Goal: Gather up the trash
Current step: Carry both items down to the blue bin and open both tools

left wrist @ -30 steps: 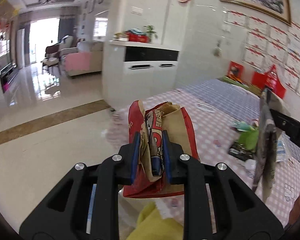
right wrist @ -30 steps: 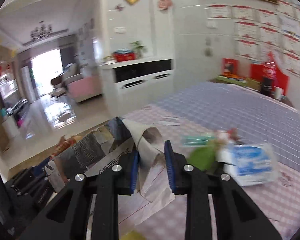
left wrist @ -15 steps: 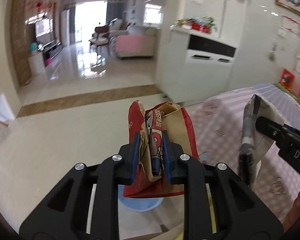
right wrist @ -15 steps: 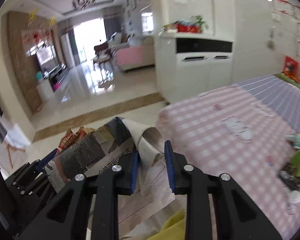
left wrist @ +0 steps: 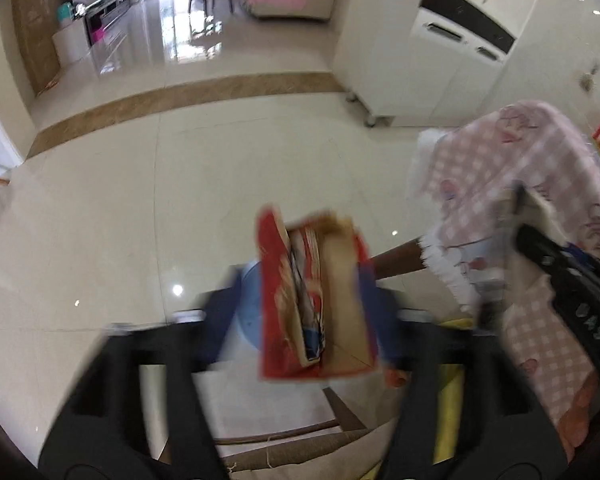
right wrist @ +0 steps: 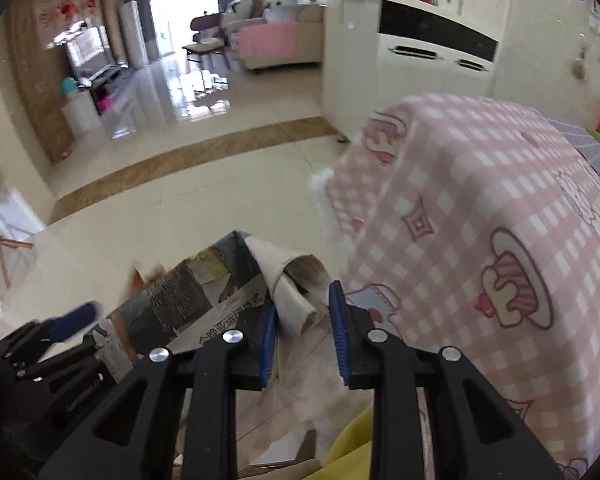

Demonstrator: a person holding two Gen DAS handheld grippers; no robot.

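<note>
Two grippers hang past the pink checked tablecloth's (right wrist: 480, 208) edge, over open tiled floor (left wrist: 140, 200). Left gripper (left wrist: 300, 316): jaws opening, pads clear of the red snack wrapper (left wrist: 312, 300) between them; its print is blurred. Right gripper (right wrist: 302, 338): narrow, clamping folded newspaper (right wrist: 236, 288) with unreadable Chinese headlines. A blue bin (left wrist: 250, 300) sits below the wrapper.

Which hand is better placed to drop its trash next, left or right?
Left. Left gripper is opening, snack wrapper loose between its jaws above the blue bin. Right gripper holds newspaper beside the table.
</note>
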